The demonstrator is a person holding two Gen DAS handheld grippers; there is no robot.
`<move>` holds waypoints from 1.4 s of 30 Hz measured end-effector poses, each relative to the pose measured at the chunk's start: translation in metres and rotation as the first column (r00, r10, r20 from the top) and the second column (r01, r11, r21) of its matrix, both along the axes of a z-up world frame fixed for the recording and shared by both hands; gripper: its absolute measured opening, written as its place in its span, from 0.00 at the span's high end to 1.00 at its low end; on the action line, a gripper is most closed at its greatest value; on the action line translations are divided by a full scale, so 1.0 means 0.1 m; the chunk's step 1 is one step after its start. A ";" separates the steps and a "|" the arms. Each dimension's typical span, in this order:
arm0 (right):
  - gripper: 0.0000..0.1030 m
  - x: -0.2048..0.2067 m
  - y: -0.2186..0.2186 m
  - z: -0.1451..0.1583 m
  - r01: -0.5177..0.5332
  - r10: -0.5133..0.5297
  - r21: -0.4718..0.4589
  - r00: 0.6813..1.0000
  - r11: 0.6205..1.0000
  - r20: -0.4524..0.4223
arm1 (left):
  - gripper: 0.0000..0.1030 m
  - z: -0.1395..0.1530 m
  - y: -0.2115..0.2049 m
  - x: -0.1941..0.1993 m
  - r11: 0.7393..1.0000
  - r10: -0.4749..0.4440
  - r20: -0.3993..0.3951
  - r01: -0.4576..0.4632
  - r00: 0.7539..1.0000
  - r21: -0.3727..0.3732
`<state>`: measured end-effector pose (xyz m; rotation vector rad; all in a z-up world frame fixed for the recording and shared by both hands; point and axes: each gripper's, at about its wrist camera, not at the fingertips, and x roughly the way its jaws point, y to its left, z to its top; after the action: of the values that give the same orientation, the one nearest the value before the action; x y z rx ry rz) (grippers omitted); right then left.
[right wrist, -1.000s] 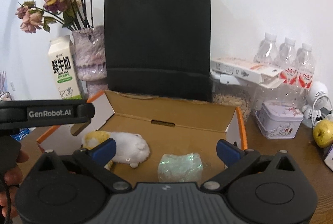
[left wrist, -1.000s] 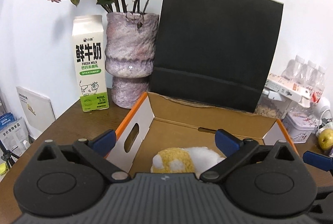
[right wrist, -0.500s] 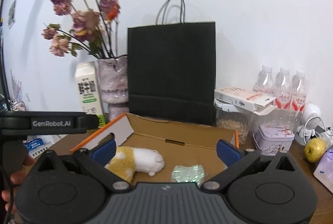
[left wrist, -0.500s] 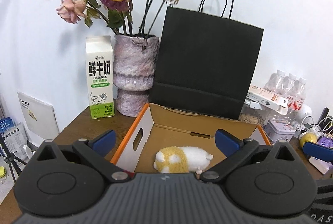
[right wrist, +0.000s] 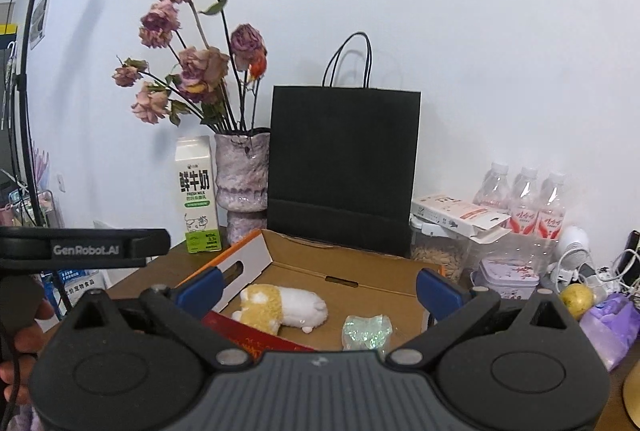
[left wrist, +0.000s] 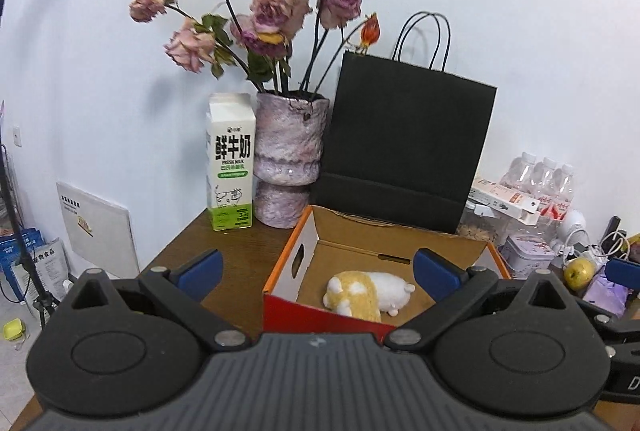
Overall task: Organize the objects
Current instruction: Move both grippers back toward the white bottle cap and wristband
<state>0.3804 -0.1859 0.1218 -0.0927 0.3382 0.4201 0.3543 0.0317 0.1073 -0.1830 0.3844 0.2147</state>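
plush toy [left wrist: 370, 291] + glitter pouch [right wrist: 367, 329] in box [left wrist: 298, 251]

The brown wooden table [left wrist: 236, 263] carries a cardboard box [left wrist: 316, 311], milk carton [left wrist: 231, 163], vase [left wrist: 287, 159] and black bag [left wrist: 404, 151].

Each hand-held gripper [left wrist: 318, 267] [right wrist: 318, 285] shows black linkage arms, silver pivot screws, blue fingertip pads [left wrist: 200, 268], and a ribbed grey body.

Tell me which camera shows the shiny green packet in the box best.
The right wrist view: the shiny green packet lies in full sight on the cardboard box floor, right of the plush toy. The left wrist view shows none of it, only the toy.
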 end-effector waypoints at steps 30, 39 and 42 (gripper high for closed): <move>0.00 -1.92 -0.56 -0.75 0.091 -0.089 0.013 0.993 0.996 -0.076 | 0.00 -0.46 0.00 -1.76 0.995 -0.097 -0.021 0.097 0.995 0.019; 0.00 -2.47 -0.79 -1.10 0.102 -0.101 0.003 0.991 0.995 -0.091 | 0.00 -0.74 0.09 -2.20 0.995 -0.083 -0.047 0.080 0.995 -0.062; 0.00 -2.56 -0.85 -1.20 0.123 -0.122 -0.002 0.988 0.992 -0.099 | 0.00 -0.83 0.15 -2.35 0.996 -0.067 -0.031 0.065 0.997 -0.069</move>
<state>0.1245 -0.2713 0.0021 -0.0465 0.4382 0.3040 0.1192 0.0467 0.0238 -0.2336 0.4303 0.1400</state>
